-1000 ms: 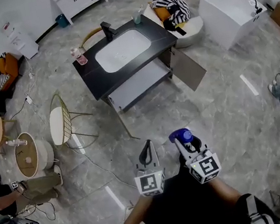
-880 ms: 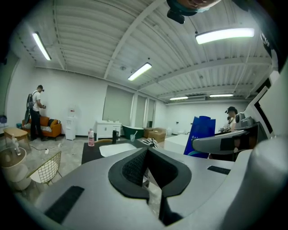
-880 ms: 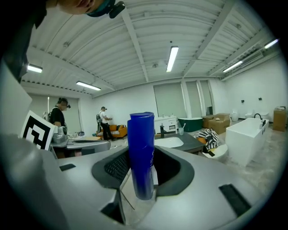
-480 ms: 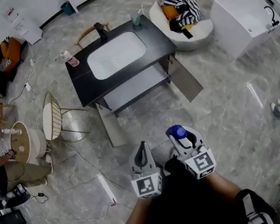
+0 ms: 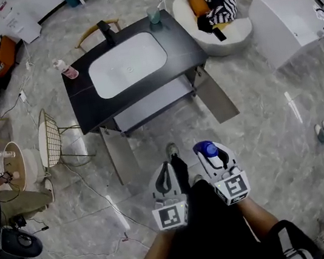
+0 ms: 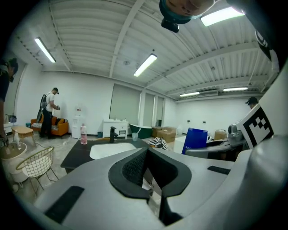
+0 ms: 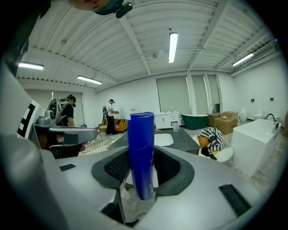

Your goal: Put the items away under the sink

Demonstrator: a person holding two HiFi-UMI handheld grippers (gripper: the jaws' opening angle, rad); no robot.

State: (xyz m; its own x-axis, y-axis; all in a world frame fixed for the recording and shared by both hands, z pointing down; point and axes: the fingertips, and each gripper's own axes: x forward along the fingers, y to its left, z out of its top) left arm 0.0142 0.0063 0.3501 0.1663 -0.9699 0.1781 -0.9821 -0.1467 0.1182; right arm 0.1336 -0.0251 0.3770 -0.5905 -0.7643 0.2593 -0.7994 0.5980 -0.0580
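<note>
Though only its cap (image 5: 209, 148) shows overhead, the bottle (image 7: 141, 152) stands upright

The tall blue plastic bottle (image 7: 141, 134) is losing its base from sight between the pads of the grey right gripper (image 7: 143, 157). In the head view only its cap (image 5: 207, 149) is showing. The black-topped sink cabinet (image 5: 182, 45) is covering most of the space beneath it. A seated person (image 5: 20, 203) is running off the left edge.
</note>
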